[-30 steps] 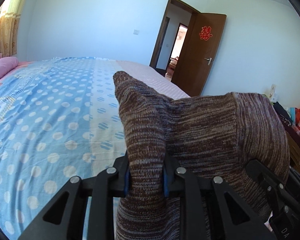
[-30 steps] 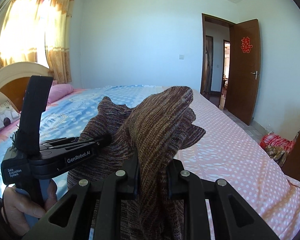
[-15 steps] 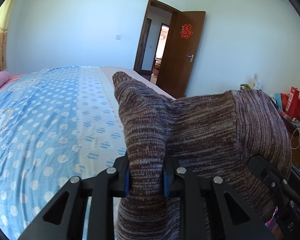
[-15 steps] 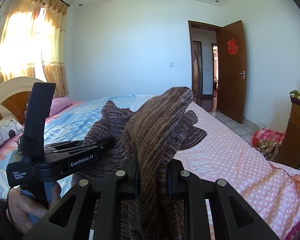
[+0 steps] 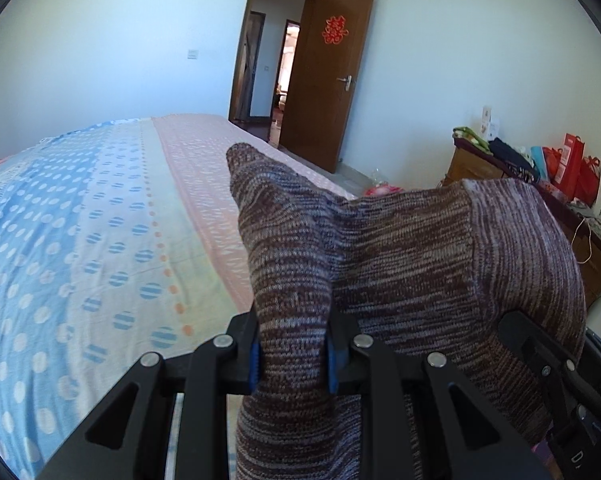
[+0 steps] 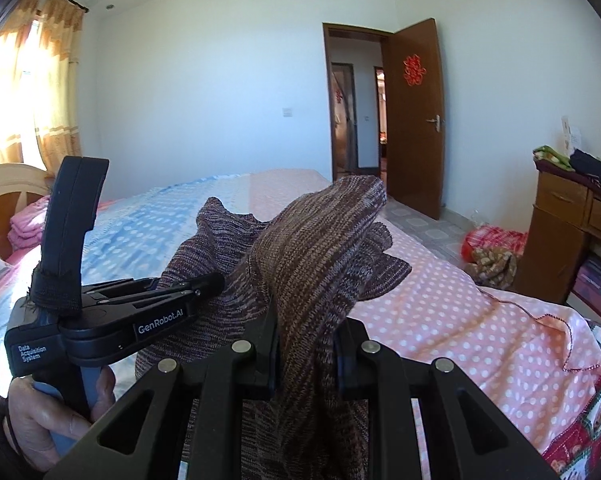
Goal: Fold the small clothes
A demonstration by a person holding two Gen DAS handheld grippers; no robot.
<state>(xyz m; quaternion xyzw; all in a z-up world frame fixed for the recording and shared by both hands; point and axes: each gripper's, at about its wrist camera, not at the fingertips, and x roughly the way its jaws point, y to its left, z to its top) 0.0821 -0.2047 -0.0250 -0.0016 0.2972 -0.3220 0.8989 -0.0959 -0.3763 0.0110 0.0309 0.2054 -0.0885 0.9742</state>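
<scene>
A brown and purple marled knit garment [image 5: 412,272] hangs in the air above the bed, held by both grippers. My left gripper [image 5: 291,354] is shut on one bunched part of it. My right gripper [image 6: 306,356] is shut on another part of the knit garment [image 6: 312,256]. The left gripper [image 6: 204,282] also shows in the right wrist view, at the left, with the cloth draped over its tip. The right gripper's black body [image 5: 548,364] shows at the lower right of the left wrist view, under the cloth.
The bed [image 5: 100,232] has a blue and pink dotted cover and lies below and ahead. A brown door [image 6: 414,120] stands open at the far wall. A wooden dresser [image 6: 568,232] with bags and clothes stands to the right. Pink folded cloth [image 6: 24,224] lies by the headboard.
Both wrist views have swung to the right, so the door and dresser now sit further left in them. Both grippers keep the same hold on the garment.
</scene>
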